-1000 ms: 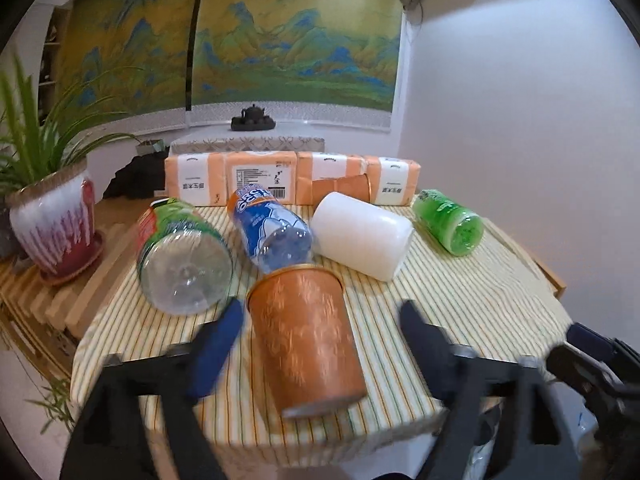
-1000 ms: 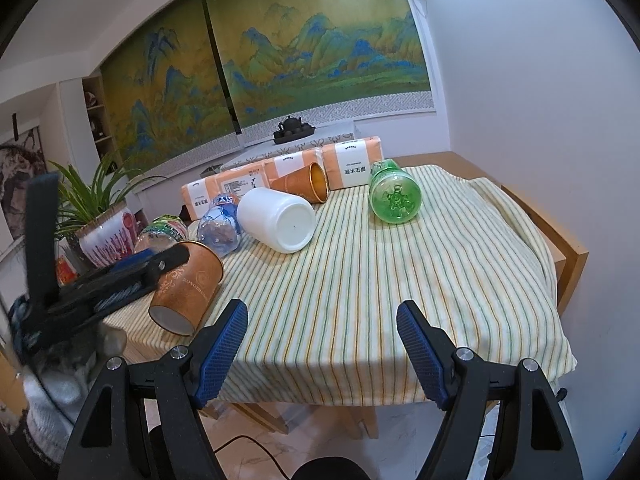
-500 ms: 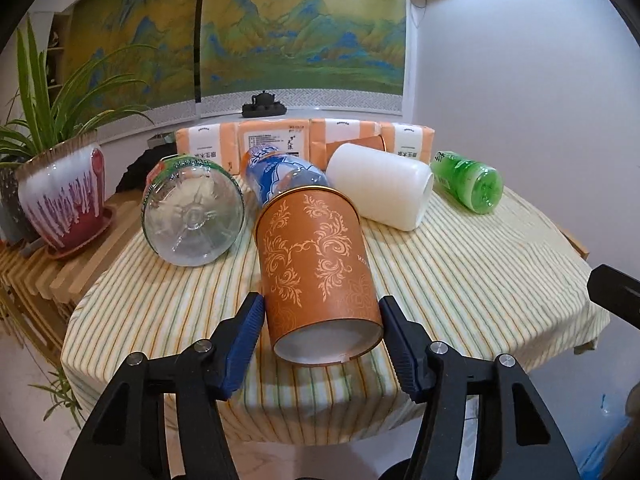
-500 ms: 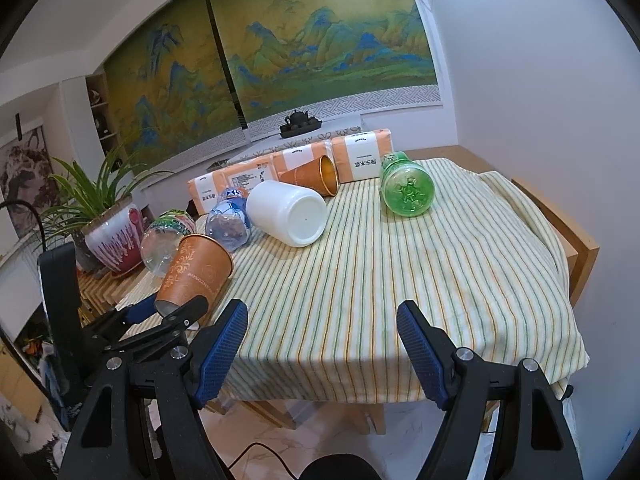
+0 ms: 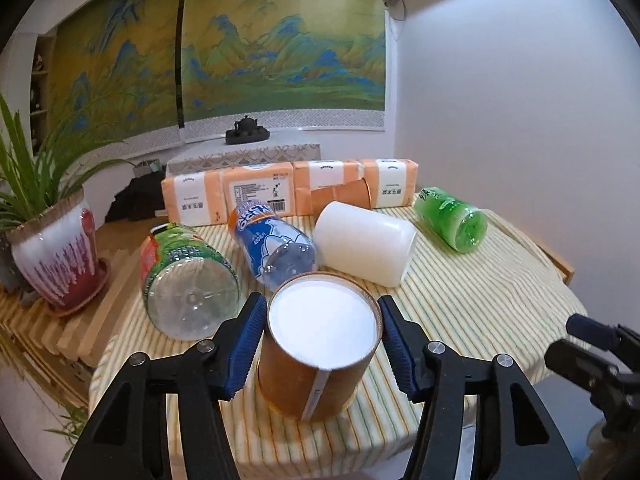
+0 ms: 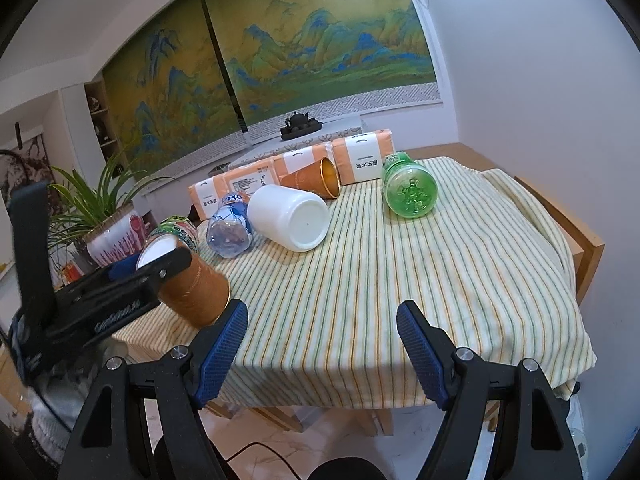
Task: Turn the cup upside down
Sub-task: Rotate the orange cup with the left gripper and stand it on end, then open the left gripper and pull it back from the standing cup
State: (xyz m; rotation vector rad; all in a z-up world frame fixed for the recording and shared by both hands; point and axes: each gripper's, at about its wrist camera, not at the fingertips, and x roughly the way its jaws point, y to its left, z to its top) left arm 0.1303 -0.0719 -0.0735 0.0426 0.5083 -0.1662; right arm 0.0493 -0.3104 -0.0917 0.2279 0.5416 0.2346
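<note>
The turn looks close to finished, judging by how things lie: the orange cup [image 5: 316,364] stands with its closed white base uppermost and its wider mouth end down toward the striped tablecloth [image 5: 460,312], near the table's front left edge; what seems left is to settle it flat and let go. The left gripper [image 5: 320,344] is closed on the cup, its blue pads [image 5: 246,340] pressed against the two sides just below the white base; the right gripper [image 6: 322,350] hangs wide apart and empty over the near edge of the cloth, well apart from the cup.

From the right wrist view the cup [image 6: 196,292] leans a little, its upper end tipped toward the left; whether the rim already touches the cloth all round I cannot tell, since the gripper's arm covers part of it.

The cup is a tapered paper-like one, orange-brown with a faint pattern, a pale seam strip down the near side and a gold-edged rim at the bottom; it looks light and likely to tip if released while tilted. Just behind it lie a clear bottle [image 5: 188,280], a blue bottle [image 5: 272,244] and a white jar [image 5: 364,244], all on their sides.
</note>
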